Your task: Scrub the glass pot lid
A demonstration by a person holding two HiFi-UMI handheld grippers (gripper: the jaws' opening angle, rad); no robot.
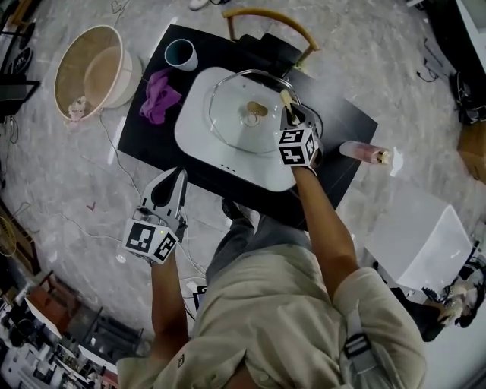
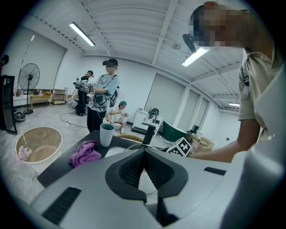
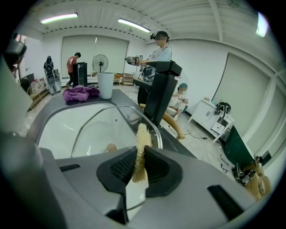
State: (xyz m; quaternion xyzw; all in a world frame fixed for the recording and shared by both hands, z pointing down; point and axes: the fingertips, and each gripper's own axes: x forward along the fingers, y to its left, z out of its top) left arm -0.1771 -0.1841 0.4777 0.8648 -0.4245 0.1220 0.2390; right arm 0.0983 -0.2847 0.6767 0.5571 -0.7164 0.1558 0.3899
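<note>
The glass pot lid [image 1: 235, 118] with its tan knob [image 1: 254, 112] lies in a white basin [image 1: 199, 148] on the black table [image 1: 345, 125]. My right gripper [image 1: 289, 108] is over the lid's right rim, shut on a beige sponge strip [image 1: 286, 97]. In the right gripper view the sponge strip [image 3: 142, 138] sticks up between the jaws of my right gripper [image 3: 139, 154], above the lid [image 3: 96, 127]. My left gripper [image 1: 178, 179] hangs off the table's near left edge. In the left gripper view my left gripper [image 2: 143, 153] has its jaws together with nothing between them.
A purple cloth [image 1: 159, 97] and a white cup [image 1: 181, 55] sit at the table's far left. A beige tub [image 1: 91, 72] stands on the floor to the left. A chair [image 1: 266, 19] is behind the table, a pinkish bottle [image 1: 364, 152] at its right corner. People stand in the background.
</note>
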